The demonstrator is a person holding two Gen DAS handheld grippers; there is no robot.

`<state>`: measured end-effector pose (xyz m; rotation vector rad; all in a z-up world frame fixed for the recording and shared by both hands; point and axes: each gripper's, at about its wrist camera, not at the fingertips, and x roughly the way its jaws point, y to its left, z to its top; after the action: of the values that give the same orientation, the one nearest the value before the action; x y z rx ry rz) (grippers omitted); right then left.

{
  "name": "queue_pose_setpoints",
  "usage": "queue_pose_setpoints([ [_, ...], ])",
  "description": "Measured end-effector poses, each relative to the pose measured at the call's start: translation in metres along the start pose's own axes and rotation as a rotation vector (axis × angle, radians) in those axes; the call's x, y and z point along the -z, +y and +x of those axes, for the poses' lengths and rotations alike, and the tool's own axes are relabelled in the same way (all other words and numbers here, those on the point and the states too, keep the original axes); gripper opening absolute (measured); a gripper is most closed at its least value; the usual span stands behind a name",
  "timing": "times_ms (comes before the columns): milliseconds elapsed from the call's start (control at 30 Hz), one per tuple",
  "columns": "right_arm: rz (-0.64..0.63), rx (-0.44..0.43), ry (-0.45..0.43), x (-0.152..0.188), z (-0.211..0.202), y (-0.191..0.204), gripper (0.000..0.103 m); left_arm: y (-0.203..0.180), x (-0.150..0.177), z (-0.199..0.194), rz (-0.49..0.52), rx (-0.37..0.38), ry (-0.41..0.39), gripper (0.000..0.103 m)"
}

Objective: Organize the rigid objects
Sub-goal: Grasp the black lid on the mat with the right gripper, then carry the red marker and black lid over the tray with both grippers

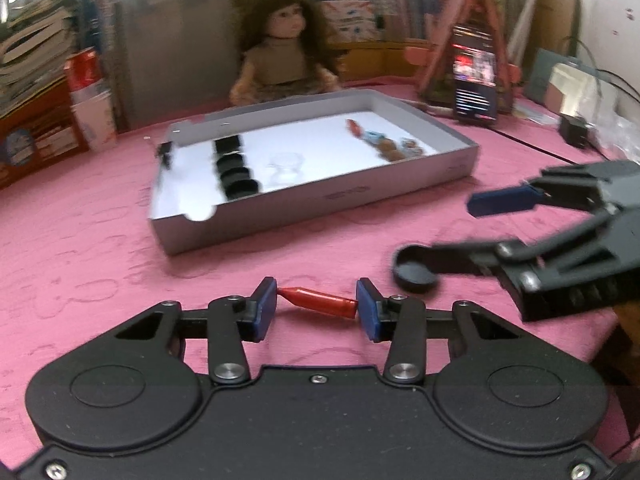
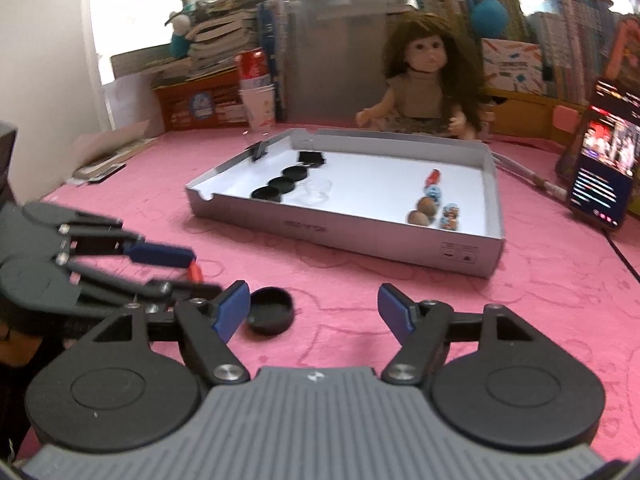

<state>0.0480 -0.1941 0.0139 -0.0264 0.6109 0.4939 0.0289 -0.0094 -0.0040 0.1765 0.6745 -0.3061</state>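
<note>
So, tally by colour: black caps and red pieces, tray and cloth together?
Black caps: 5 (4 in the tray, 1 on the pink cloth)
Red pieces: 2 (1 in the tray, 1 between the left tongs)
Total: 7

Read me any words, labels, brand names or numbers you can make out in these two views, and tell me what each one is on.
None can be read.
Grey tray: printed label and a mark on its front wall, too blurred.
Phone: lit screen with text lines, too small.
Orange box: white lettering, blurred.
Red can: markings unreadable.
Book spines: too small.
</note>
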Motion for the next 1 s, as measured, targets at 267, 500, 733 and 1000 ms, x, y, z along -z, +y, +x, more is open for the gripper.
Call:
queue_pose_setpoints([
  [267, -0.069, -0.007, 0.035, 0.005, 0.013, 0.023, 0.082, 0.015, -0.002, 0.001, -0.052, -0.048, -0.003, 0.041],
  [500, -0.120, -0.007, 0.050, 0.006, 0.017, 0.037, 0.052, 0.018, -0.004, 0.001, -0.080, -0.054, -0.005, 0.041],
  [733, -0.125, 0.005, 0.050, 0.002, 0.017, 0.042, 0.037, 0.019, -0.009, 0.000, -0.102, -0.052, -0.019, 0.041],
  [1000, -0.098, 0.034, 0.012, -0.009, 0.012, 0.037, 0.037, 0.018, -0.025, 0.000, -0.118, -0.040, -0.047, 0.041],
])
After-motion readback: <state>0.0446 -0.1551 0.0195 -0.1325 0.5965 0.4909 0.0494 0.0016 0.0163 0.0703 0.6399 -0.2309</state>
